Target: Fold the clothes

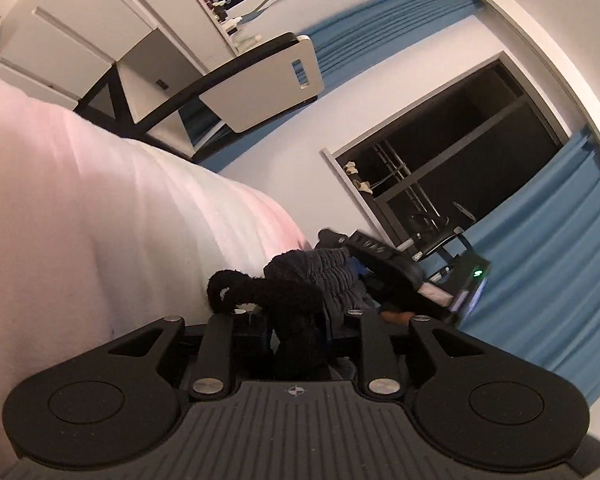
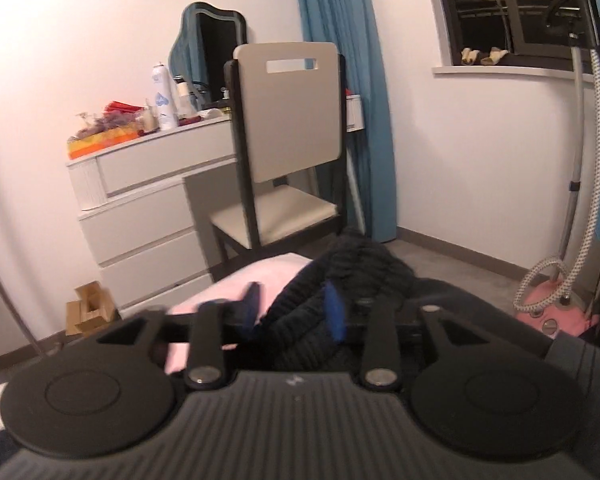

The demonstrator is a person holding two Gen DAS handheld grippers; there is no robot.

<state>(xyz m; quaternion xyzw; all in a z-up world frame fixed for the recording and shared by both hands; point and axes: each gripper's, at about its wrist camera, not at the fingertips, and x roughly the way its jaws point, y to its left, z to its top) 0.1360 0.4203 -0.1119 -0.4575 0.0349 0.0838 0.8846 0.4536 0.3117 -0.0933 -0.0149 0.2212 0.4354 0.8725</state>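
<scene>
Two views, one dark garment: taken in turn below.
Left wrist view, garment: a dark knitted garment [image 1: 300,292] lies bunched at the near edge of the pink-white bedding [image 1: 100,200], with a looped end curling out to its left.
Left wrist view, tool: the left gripper [image 1: 296,332] has the knit wedged between its fingers, which look clamped on a thick fold of it; the other gripper [image 1: 396,276] shows just beyond the bundle, on the right.
Right wrist view, garment: the same dark knit [image 2: 340,292] is heaped over the near end of the bedding [image 2: 268,272], reaching right and far toward the floor.
Right wrist view, tool: the right gripper [image 2: 296,310] has its blue-padded fingers [image 2: 336,312] standing apart, with knit lying between them; the left pad is clear of the cloth, so I judge it not gripped.
Done: no flat, squared fold is visible; the garment is a crumpled heap.
Left: by my judgement nearly all of it, namely spreading the knit on the bedding, then folding.
Background: a chair [image 2: 288,120] and drawers [image 2: 148,216] stand far off, uninvolved.
</scene>
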